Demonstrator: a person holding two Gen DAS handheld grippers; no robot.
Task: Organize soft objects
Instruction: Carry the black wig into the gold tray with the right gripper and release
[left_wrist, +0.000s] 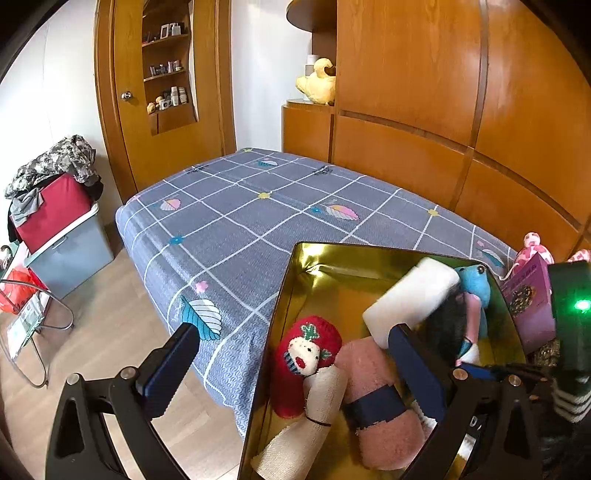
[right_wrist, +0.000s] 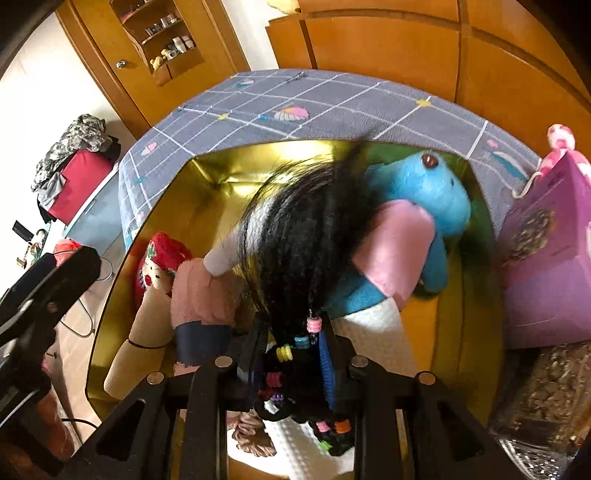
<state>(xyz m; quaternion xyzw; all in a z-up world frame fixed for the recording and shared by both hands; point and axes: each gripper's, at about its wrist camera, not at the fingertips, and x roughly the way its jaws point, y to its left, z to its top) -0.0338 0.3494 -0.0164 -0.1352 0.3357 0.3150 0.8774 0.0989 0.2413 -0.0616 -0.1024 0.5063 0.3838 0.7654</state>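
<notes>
A gold box (left_wrist: 295, 288) sits at the near corner of the bed and holds a red knitted doll (left_wrist: 306, 347), a pink plush roll (left_wrist: 373, 402), a white sponge (left_wrist: 413, 299) and a blue plush toy (left_wrist: 474, 282). My left gripper (left_wrist: 295, 365) is open and empty, with its left finger outside the box wall and its right finger inside. In the right wrist view, my right gripper (right_wrist: 291, 350) is shut on a black-haired doll (right_wrist: 314, 229) with coloured beads, held over the gold box (right_wrist: 207, 184) next to the blue plush (right_wrist: 428, 188) and the red doll (right_wrist: 159, 262).
The grey checked bed (left_wrist: 258, 206) stands against a wooden wall. A purple box (left_wrist: 532, 306) and a pink spotted plush (left_wrist: 532, 247) sit right of the gold box. A grey bin with clothes (left_wrist: 70, 251) stands on the floor at left. A yellow plush (left_wrist: 319, 83) sits on a cabinet.
</notes>
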